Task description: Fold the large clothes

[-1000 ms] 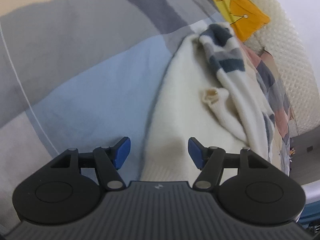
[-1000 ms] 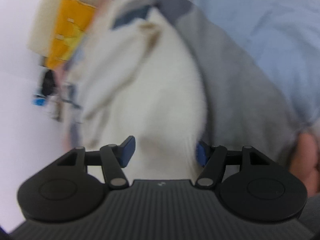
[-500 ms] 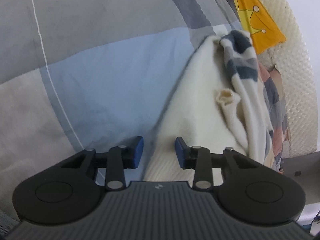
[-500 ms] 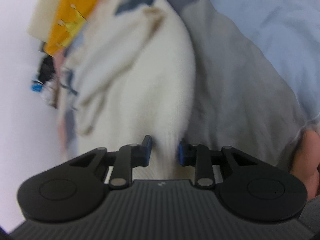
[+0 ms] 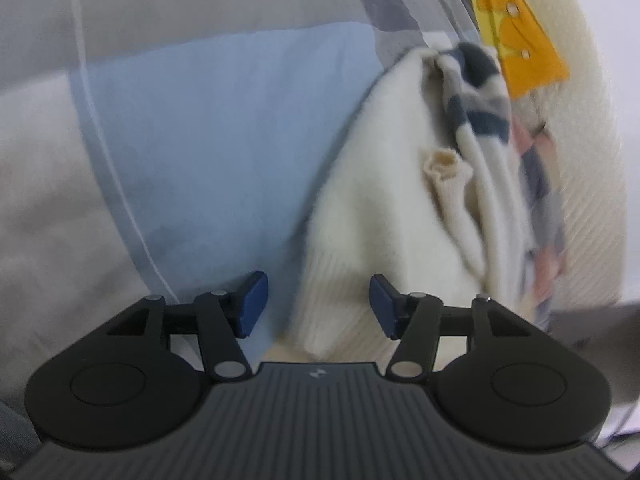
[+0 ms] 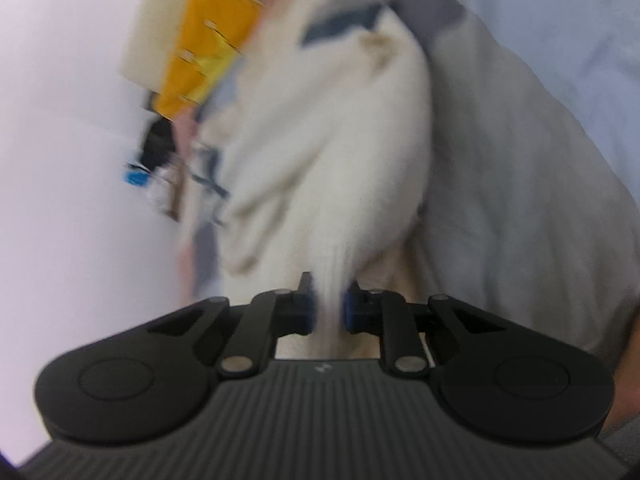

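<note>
Left gripper (image 5: 318,304) was seen with jaws just reopened, the cream sweater's (image 5: 384,184) ribbed hem lying unpinched between its 2 blue pads on the patchwork bedspread (image 5: 200,140). Right gripper (image 6: 328,308), jaws just narrowed, was clamped on the sweater (image 6: 336,152), gathered cloth lifted off the bed.

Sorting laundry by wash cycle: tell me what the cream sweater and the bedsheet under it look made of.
Cream sweater: soft, fuzzy knit, perhaps wool or acrylic; ribbed hem and cuff show.
Bedsheet: smooth, matte woven fabric, likely cotton; fine creases, printed grey, blue and beige blocks.
</note>
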